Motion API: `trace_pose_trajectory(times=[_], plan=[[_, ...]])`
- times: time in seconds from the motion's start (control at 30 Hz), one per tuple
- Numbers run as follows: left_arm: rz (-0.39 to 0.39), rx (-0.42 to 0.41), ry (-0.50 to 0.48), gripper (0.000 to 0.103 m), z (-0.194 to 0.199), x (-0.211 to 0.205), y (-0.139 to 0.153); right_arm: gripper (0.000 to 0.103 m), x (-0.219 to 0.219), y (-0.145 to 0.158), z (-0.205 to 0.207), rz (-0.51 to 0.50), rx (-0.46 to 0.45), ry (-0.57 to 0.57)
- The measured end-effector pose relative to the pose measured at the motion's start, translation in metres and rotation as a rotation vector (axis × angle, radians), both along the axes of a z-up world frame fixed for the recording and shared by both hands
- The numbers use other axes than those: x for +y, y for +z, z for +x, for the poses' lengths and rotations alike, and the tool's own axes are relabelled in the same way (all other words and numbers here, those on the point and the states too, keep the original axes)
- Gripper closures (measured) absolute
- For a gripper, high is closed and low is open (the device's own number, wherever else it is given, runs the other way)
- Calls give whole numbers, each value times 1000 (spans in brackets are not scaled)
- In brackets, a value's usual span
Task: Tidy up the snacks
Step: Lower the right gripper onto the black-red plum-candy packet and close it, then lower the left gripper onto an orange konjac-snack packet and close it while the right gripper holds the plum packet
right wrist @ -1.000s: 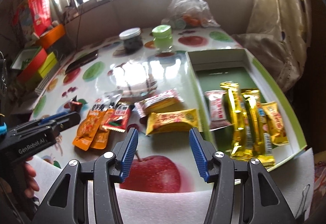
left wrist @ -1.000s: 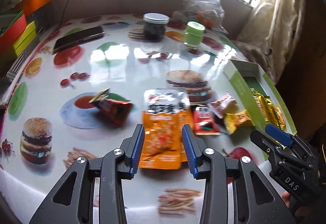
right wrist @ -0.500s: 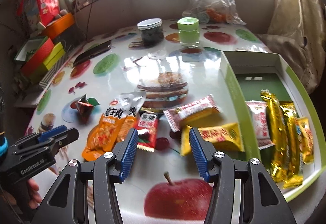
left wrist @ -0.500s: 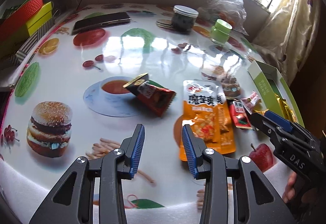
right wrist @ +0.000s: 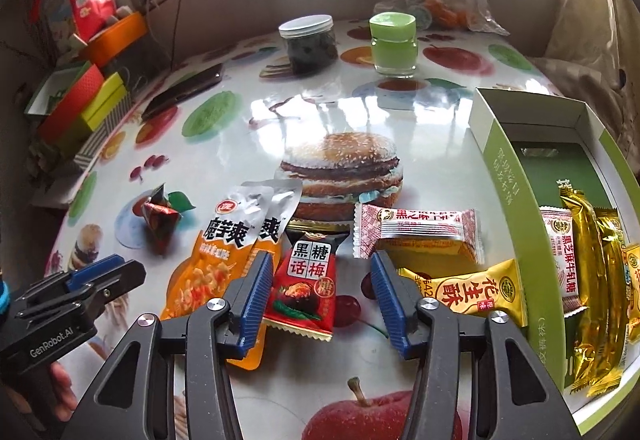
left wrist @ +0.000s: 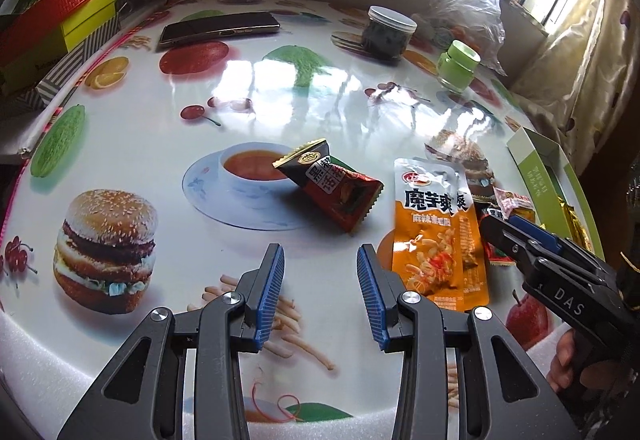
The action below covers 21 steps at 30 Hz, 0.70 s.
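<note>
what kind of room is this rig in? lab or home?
Likely a home, by a window: a glossy table covering printed with burgers and fruit, a dark smartphone left lying on it, and stacked red and lime gift boxes at its edge.

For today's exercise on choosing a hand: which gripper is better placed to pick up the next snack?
Right. The right gripper frames the red packet, close to the box; the left gripper frames only bare table.

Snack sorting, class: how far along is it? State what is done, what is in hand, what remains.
Done: gold bars and a white packet lie in the green box. In hand: nothing gripped; the right claw, which has just been closing, straddles the red plum-candy packet. Left: that packet, orange pouches, yellow bar, white-red bar, tilted red packet.
</note>
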<state>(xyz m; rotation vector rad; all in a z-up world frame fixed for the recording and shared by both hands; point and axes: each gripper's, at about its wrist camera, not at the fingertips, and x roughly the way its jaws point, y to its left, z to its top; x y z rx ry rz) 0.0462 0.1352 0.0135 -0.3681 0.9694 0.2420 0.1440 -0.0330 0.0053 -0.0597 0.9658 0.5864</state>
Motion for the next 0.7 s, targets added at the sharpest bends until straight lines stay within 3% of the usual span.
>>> trace_pose_trajectory(times=[0.23, 0.47, 0.7], plan=[[-6, 6, -15, 64, 4, -4, -2, 74, 2, -2, -1, 4, -2, 12], [-22, -1, -39, 64, 8, -10, 1, 81, -3, -1, -1, 26, -3, 4], [-54, -9, -106, 63, 20, -28, 3, 81, -11, 6, -7, 56, -21, 1]])
